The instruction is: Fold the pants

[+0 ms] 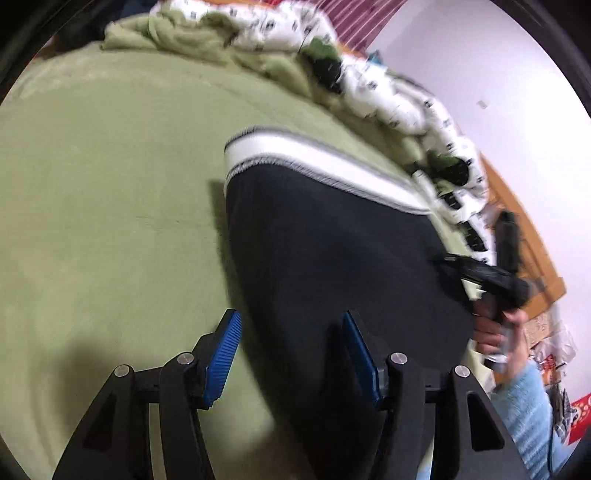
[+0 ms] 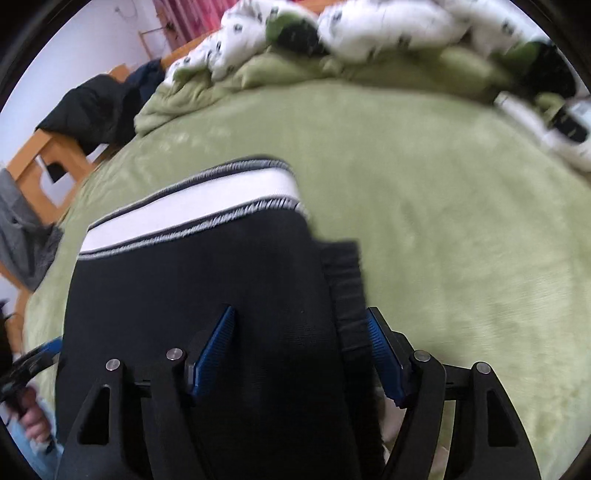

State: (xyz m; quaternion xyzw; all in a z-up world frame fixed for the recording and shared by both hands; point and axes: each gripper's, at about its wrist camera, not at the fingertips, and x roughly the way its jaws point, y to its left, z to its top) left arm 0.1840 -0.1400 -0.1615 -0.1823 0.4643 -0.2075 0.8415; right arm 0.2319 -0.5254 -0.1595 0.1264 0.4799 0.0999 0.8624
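Note:
Black pants [image 1: 332,258] with a white waistband [image 1: 314,158] lie flat on a green blanket [image 1: 110,184]. My left gripper [image 1: 290,325] stands open over the pants' left edge, one pad over the blanket and one over black cloth, neither pressing. In the right wrist view the pants [image 2: 203,288] and waistband [image 2: 192,206] fill the lower left. My right gripper [image 2: 301,321] is open, with black cloth lying between its blue pads and a folded dark edge [image 2: 343,288] beside the right pad. A hand [image 1: 491,336] in a light blue sleeve holds the other tool at the pants' right edge.
A crumpled white patterned quilt [image 1: 388,92] [image 2: 369,26] is heaped along the bed's far side. A white and black device [image 2: 546,129] lies on the blanket [image 2: 443,221] at the far right. Wooden furniture [image 2: 33,162] with dark clothes [image 2: 96,107] stands beyond the bed's left side.

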